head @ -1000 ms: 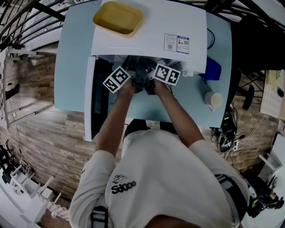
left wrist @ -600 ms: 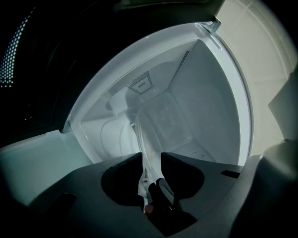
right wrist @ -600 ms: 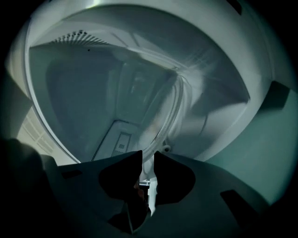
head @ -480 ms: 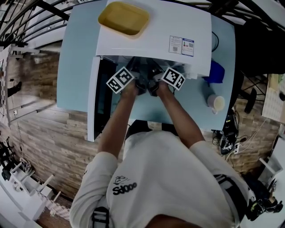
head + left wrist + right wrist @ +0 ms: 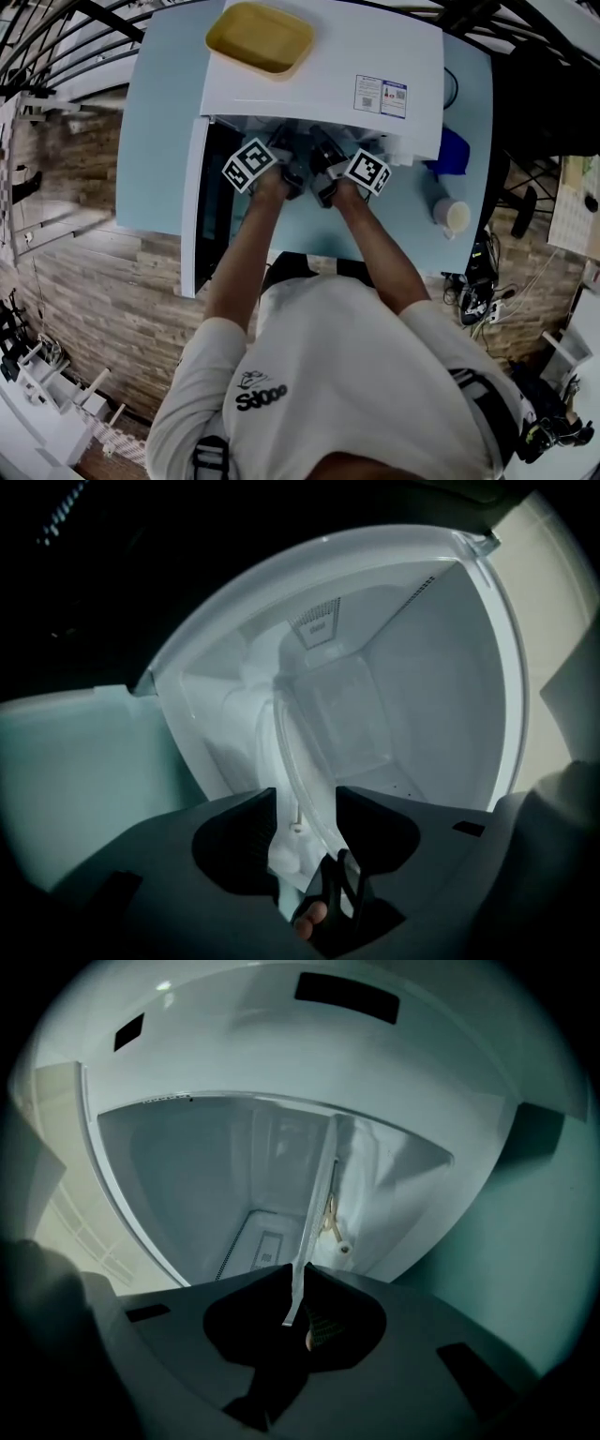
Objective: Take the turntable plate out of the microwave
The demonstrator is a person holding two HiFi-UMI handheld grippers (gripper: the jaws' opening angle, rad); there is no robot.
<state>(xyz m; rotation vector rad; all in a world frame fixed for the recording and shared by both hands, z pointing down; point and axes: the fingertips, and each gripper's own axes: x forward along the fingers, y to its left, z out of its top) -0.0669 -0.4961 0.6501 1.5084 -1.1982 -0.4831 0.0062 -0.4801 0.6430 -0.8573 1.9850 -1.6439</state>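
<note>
The white microwave [image 5: 319, 56] stands with its door [image 5: 194, 206] swung open to the left. Both grippers reach into its mouth side by side. The clear glass turntable plate [image 5: 319, 1194] shows edge-on in the right gripper view, and my right gripper [image 5: 298, 1283] is closing with its pads pressed on the plate's near rim. In the left gripper view the plate's rim [image 5: 286, 752] runs between the jaws of my left gripper [image 5: 306, 803], which are opening and stand apart from the glass. In the head view the left gripper [image 5: 289, 172] and right gripper [image 5: 323, 178] hide the plate.
A yellow tray [image 5: 260, 36] lies on top of the microwave. A blue object [image 5: 453, 148] and a white cup [image 5: 450, 214] stand on the light blue table [image 5: 155, 141] to the right. The open door bounds the left side.
Both hands have stayed at the microwave's mouth. The right gripper's marker cube has rolled and shifted slightly right; the left cube has tilted a little.
</note>
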